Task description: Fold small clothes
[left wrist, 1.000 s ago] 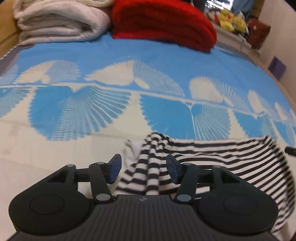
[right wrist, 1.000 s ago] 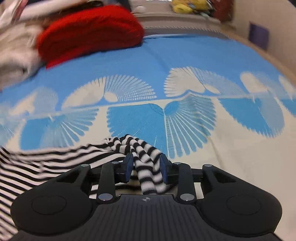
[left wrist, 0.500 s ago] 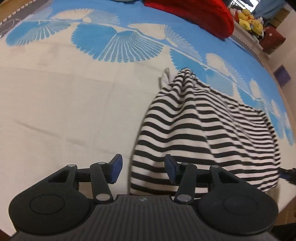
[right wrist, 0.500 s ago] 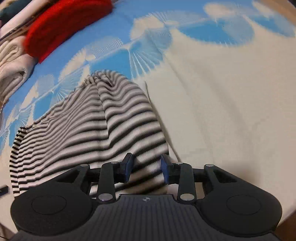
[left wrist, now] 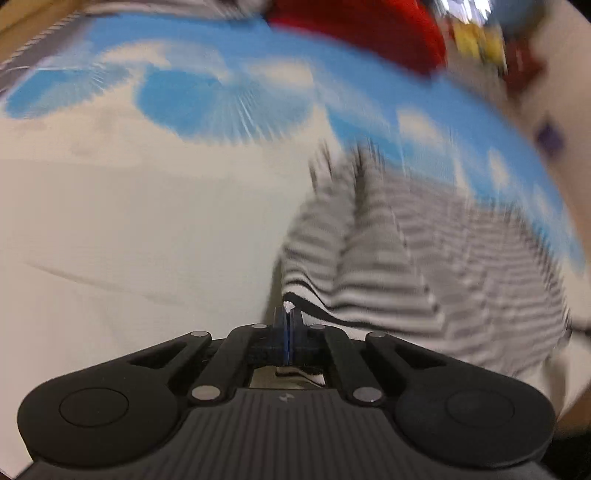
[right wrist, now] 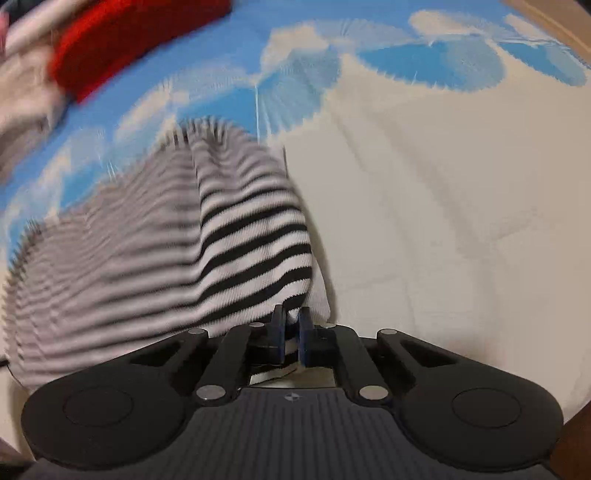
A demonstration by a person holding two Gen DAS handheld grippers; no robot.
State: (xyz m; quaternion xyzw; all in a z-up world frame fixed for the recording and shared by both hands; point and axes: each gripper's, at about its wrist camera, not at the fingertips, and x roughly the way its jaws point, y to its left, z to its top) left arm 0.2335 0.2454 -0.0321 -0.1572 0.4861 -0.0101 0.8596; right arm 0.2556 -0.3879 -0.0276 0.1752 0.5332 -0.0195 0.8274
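A black-and-white striped garment (left wrist: 406,266) lies on the blue and cream bedspread (left wrist: 129,240), with one layer folded toward me. My left gripper (left wrist: 289,325) is at the garment's near left corner. Its jaws are closing flat together, with the hem pinched between the pads. In the right wrist view the same striped garment (right wrist: 240,240) spreads to the left. My right gripper (right wrist: 291,325) is at its near right corner, its jaws closing with a fold of striped cloth pressed between them. Both views are blurred by motion.
A red folded blanket (left wrist: 362,33) lies at the far end of the bed, with a pale folded blanket (right wrist: 22,99) beside it. Blurred yellow soft toys (left wrist: 476,40) sit beyond. Bare cream bedspread (right wrist: 424,221) stretches right of the garment. The bed's near edge runs just below both grippers.
Both grippers came back from the garment's far edge to its near edge, leaving the cloth folded over. Their jaws, open half a second ago, have closed on the near corners.
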